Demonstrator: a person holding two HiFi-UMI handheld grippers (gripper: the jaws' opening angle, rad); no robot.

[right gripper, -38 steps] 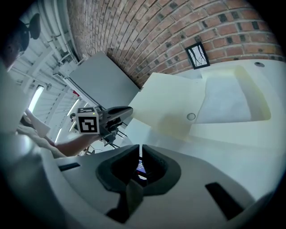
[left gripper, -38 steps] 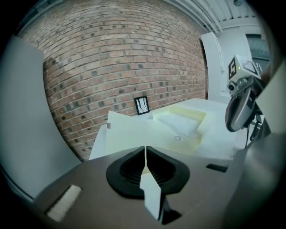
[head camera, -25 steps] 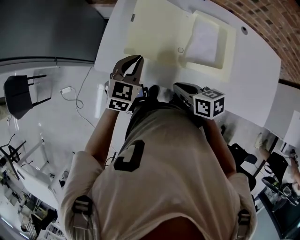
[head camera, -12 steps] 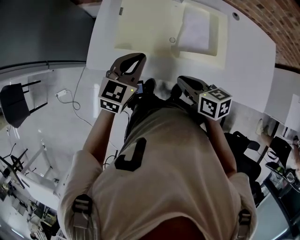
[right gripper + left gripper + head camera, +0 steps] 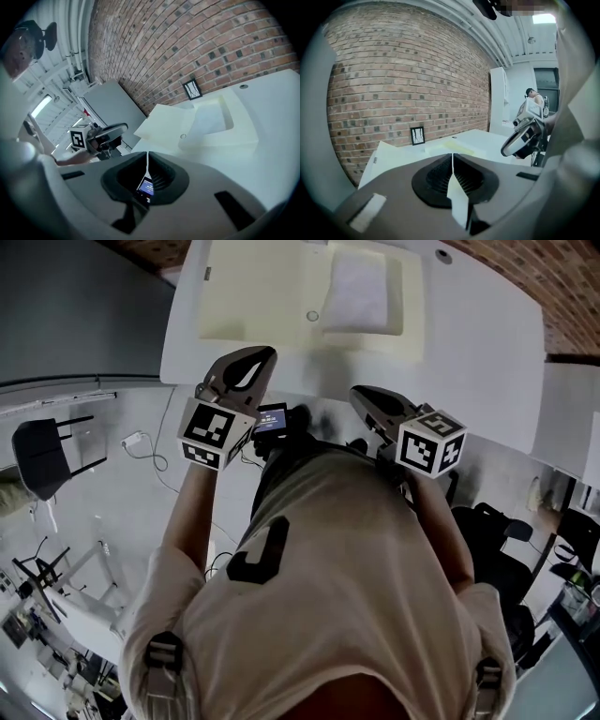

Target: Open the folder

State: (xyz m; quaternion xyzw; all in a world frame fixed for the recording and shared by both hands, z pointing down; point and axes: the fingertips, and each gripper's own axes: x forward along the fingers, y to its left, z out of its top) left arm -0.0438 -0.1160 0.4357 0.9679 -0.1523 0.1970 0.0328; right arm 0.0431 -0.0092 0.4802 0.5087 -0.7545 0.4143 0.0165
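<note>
The pale yellow folder [image 5: 267,296] lies closed on the white table [image 5: 478,343], with a clear pocket [image 5: 359,287] on its right half and a small round snap [image 5: 312,316] near its front edge. My left gripper [image 5: 266,356] hovers shut and empty just short of the table's near edge, below the folder's left part. Level with it on the right, my right gripper [image 5: 357,396] is shut on nothing. In the right gripper view the folder [image 5: 166,123] lies ahead of the shut jaws, and the left gripper [image 5: 107,133] shows at the left.
A small device with a lit screen [image 5: 272,418] sits at the person's chest between the grippers. A brick wall with a small framed picture [image 5: 191,89] stands behind the table. A chair [image 5: 37,451] and a cable [image 5: 141,442] are on the floor at the left.
Both grippers have risen and moved forward toward the table's near edge, still shut. The folder now sits higher in the head view.
</note>
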